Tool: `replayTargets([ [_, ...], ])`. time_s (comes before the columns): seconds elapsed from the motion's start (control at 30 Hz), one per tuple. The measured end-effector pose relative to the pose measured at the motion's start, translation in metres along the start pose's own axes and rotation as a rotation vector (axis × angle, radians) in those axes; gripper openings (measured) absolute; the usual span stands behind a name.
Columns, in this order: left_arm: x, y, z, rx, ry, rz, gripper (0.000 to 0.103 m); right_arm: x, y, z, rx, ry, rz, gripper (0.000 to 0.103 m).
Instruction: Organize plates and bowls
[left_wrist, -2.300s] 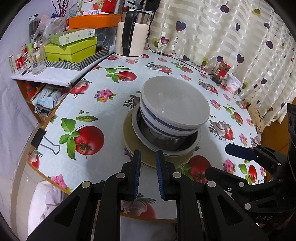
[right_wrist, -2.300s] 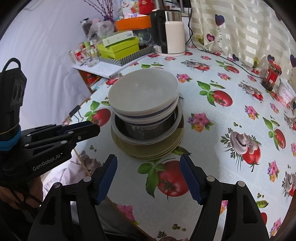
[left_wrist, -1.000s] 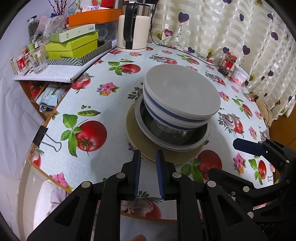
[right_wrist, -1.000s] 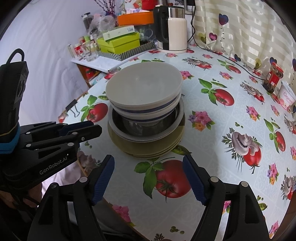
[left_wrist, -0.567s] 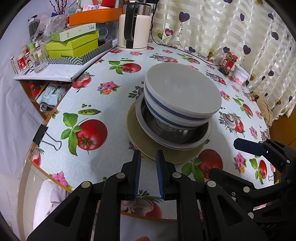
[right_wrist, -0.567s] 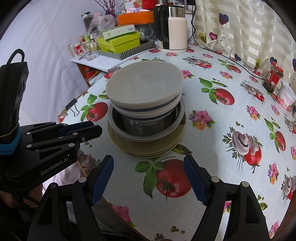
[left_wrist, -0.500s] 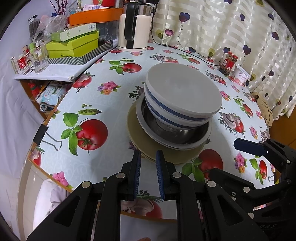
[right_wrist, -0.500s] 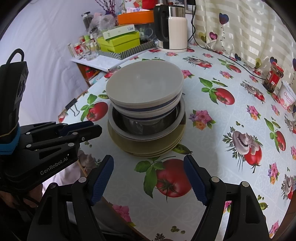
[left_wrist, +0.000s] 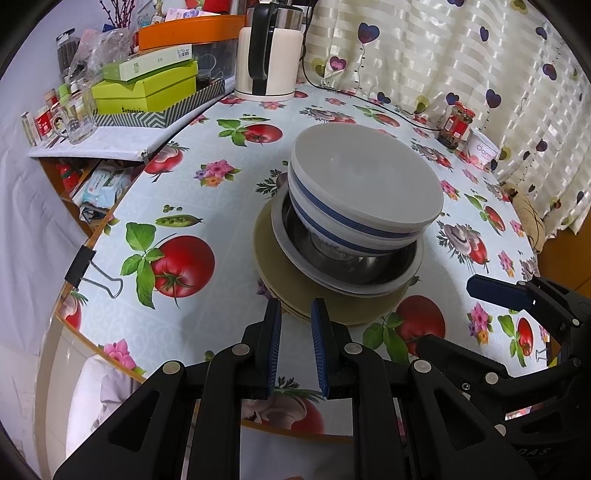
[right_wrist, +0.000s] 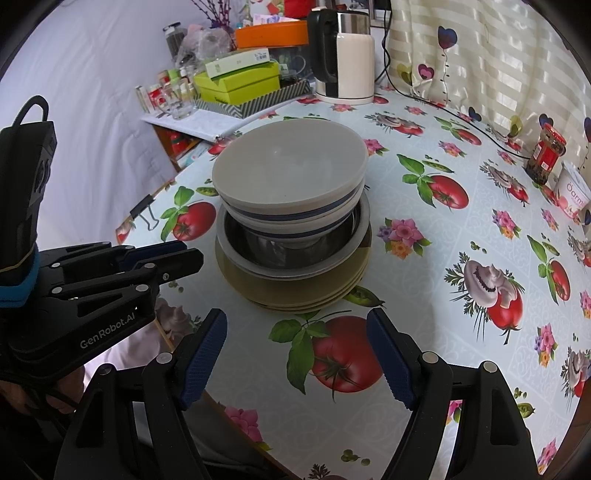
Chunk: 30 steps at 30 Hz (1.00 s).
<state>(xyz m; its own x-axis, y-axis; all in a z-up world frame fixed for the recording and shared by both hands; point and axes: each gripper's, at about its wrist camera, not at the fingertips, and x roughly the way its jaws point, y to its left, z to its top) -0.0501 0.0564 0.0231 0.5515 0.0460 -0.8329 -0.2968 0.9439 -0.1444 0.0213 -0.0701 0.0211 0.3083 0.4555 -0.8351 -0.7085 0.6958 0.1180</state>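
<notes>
On the tabletop (right_wrist: 461, 266), near its front edge, bowls are stacked on plates (right_wrist: 295, 291); top blue-striped bowl (right_wrist: 291, 184) sits off-centre, so a nudge could tip it. Right gripper (right_wrist: 295, 354) fingers spread wide, empty; left gripper (left_wrist: 295, 347) fingers nrly together, pinching nothing.

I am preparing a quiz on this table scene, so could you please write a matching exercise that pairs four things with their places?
Things:
1. blue-banded white bowl
2. olive plates
3. electric kettle
4. binder clip

Places:
A. at the bottom of the stack
B. on the table's near left edge
C. on top of the stack
D. at the far side of the table, by the curtain

Pairs: 1-C, 2-A, 3-D, 4-B
</notes>
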Motion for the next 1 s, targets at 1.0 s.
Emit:
replayTargets([
  [1.0,-0.0001,-0.0004,-0.0006,0.0,0.001,0.0,0.017,0.0003,0.0016,0.0005,-0.005,0.001,-0.005,0.079],
])
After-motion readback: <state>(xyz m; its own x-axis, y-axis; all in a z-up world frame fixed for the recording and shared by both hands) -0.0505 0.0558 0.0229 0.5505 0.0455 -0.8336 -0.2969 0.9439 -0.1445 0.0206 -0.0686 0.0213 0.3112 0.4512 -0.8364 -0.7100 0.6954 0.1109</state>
